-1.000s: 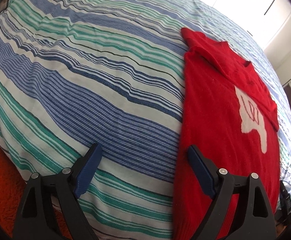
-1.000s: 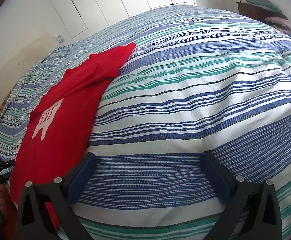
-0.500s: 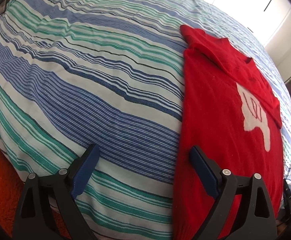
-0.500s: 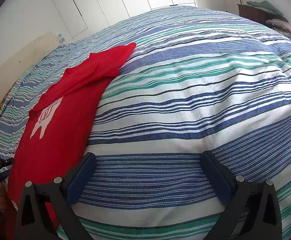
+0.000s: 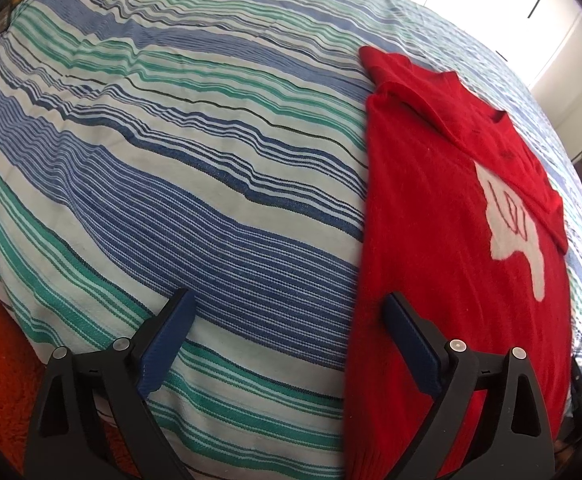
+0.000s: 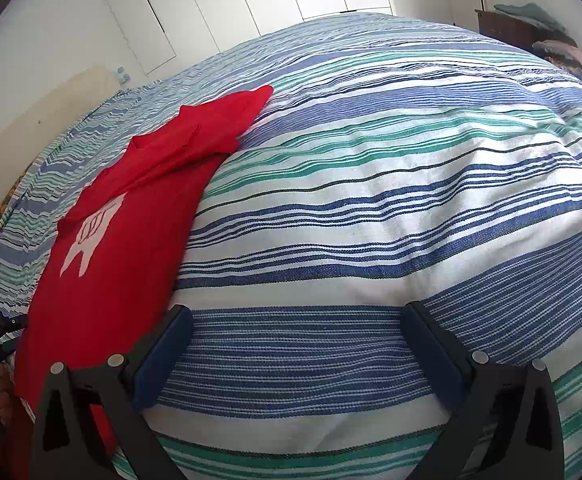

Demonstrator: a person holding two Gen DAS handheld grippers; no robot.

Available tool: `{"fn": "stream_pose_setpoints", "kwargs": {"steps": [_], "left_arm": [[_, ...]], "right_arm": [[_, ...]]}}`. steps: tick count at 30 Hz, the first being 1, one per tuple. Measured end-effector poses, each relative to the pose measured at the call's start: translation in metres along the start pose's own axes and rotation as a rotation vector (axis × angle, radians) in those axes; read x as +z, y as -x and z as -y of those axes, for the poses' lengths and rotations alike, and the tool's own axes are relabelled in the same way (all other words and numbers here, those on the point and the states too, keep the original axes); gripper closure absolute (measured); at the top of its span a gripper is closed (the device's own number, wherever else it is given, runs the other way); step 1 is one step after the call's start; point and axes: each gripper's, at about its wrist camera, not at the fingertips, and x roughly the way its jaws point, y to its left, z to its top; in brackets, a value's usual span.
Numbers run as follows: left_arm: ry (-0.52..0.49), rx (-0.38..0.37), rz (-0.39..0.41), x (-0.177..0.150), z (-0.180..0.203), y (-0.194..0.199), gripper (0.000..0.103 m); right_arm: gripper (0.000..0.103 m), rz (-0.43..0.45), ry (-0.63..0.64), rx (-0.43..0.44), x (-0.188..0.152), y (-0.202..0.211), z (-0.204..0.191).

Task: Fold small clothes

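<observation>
Since a second ago almost nothing has shifted: both tongs have kept their wide spread at the bed's near edge, and only the left view has crept slightly forward over the covers. Largest in view is the bed (image 5: 163, 184), draped in a blue, green and white striped cover. On it lies the red sweater (image 5: 443, 240), flat, its near hem at the bed's edge and a sleeve folded across the white motif; it sits at 3 o'clock in the left view and 9 o'clock in the right (image 6: 107, 280). Left tongs (image 5: 287, 344) stand open, right finger over the sweater's edge. Right tongs (image 6: 291, 354) stand open over bare stripes, holding nothing.
</observation>
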Motion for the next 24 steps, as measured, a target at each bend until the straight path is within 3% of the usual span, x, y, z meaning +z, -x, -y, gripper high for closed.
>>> {"fn": "stream_pose_setpoints", "kwargs": {"steps": [24], "left_arm": [[-0.031, 0.029, -0.003, -0.0025, 0.0046, -0.0025, 0.005]], "right_arm": [[0.0, 0.003, 0.011, -0.004, 0.0008, -0.0021, 0.0014]]}}
